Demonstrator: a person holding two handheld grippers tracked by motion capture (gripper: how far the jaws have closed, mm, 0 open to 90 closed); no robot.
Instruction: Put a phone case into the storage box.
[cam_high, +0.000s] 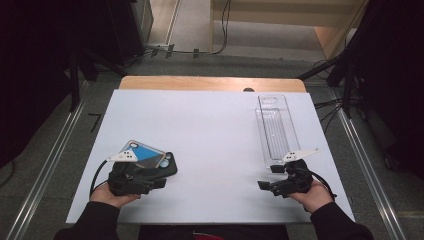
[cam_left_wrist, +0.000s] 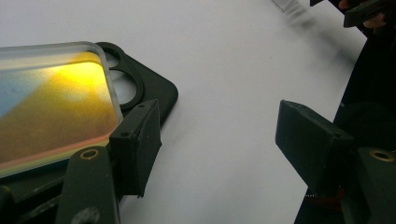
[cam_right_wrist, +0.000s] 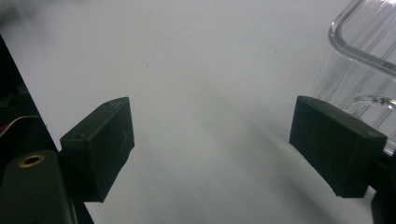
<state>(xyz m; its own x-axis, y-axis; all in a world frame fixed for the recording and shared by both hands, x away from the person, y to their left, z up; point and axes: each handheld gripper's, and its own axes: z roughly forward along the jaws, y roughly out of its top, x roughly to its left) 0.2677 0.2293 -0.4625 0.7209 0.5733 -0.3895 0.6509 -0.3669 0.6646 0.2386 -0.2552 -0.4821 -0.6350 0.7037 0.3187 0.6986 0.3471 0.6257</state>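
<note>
A translucent phone case (cam_high: 145, 154) with blue and orange tints lies on top of a black phone case (cam_high: 170, 165) at the front left of the white table (cam_high: 210, 130). In the left gripper view the tinted case (cam_left_wrist: 51, 102) and the black case (cam_left_wrist: 149, 84) with its camera cut-outs sit just left of my left pad. My left gripper (cam_high: 161, 180) (cam_left_wrist: 224, 144) is open and points right, with bare table between its jaws. My right gripper (cam_high: 270, 176) (cam_right_wrist: 212, 144) is open at the front right, pointing left, also with nothing between its jaws.
A long clear plastic tray (cam_high: 276, 127) lies lengthwise on the right side of the table, its near end beside my right gripper; its rim (cam_right_wrist: 359, 51) shows at the upper right of the right gripper view. The table's wooden far edge (cam_high: 210, 83) borders the floor.
</note>
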